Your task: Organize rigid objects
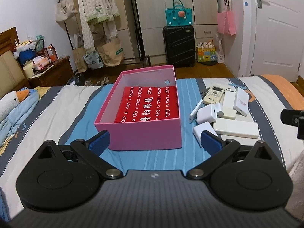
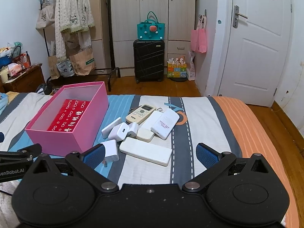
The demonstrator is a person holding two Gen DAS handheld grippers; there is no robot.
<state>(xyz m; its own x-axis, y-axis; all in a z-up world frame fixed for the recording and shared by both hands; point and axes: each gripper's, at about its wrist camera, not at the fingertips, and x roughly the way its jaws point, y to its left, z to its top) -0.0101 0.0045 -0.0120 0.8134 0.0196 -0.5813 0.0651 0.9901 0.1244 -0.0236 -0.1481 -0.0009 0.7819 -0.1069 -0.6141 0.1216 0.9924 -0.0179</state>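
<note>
A pink box (image 1: 150, 134) (image 2: 62, 142) stands open on the bed, with a red patterned case (image 1: 150, 104) (image 2: 69, 115) lying flat inside. To its right lies a pile of white items: a TCL remote (image 1: 213, 94) (image 2: 140, 113), a large power bank (image 1: 236, 127) (image 2: 146, 153), a charger plug (image 1: 207, 115) (image 2: 118, 132), another plug (image 1: 202, 130) (image 2: 111, 149) and a labelled power bank (image 1: 241, 101) (image 2: 165, 123). My left gripper (image 1: 154, 142) hangs open just before the box's near wall. My right gripper (image 2: 150, 153) is open, fingers either side of the large power bank and short of it.
The bed (image 2: 209, 114) has a striped cover and its right edge drops to a wooden floor. A plush duck (image 1: 13, 100) lies at the left. A black suitcase (image 2: 149, 59), wardrobe, clothes rack (image 2: 72, 19) and white door (image 2: 256, 43) stand beyond the bed.
</note>
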